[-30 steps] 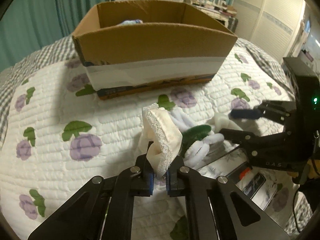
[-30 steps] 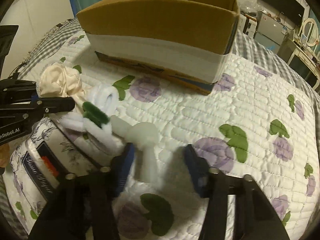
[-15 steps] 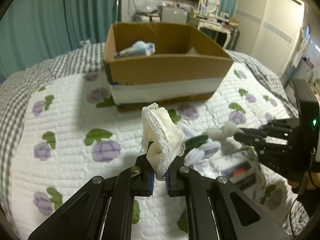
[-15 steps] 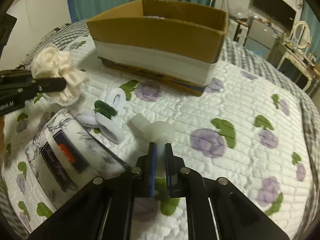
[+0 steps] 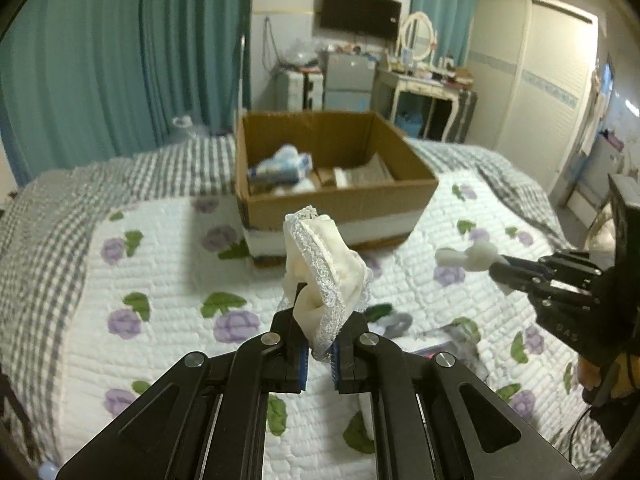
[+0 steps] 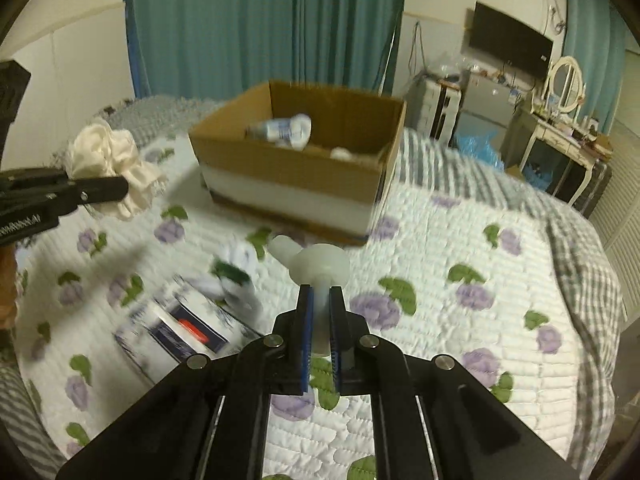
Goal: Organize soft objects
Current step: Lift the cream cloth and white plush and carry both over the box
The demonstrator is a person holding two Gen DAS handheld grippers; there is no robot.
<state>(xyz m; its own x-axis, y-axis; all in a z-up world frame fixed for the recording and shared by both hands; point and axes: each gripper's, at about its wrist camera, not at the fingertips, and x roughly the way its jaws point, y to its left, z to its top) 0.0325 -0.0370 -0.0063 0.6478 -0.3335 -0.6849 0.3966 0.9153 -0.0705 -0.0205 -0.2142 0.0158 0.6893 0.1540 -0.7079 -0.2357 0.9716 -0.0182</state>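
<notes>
I had the left gripper [image 5: 318, 350] clamped on the cream scrunchie [image 5: 324, 268] and the right gripper [image 6: 319, 336] pinched on the white soft toy [image 6: 316, 264], both raised above the bed [image 6: 460, 240], clearing the cardboard box [image 6: 304, 160] wall ahead.

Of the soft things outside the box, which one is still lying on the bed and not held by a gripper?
The white and green scrunchie. The left gripper holds the cream lace scrunchie, the right gripper the pale white soft piece.
</notes>
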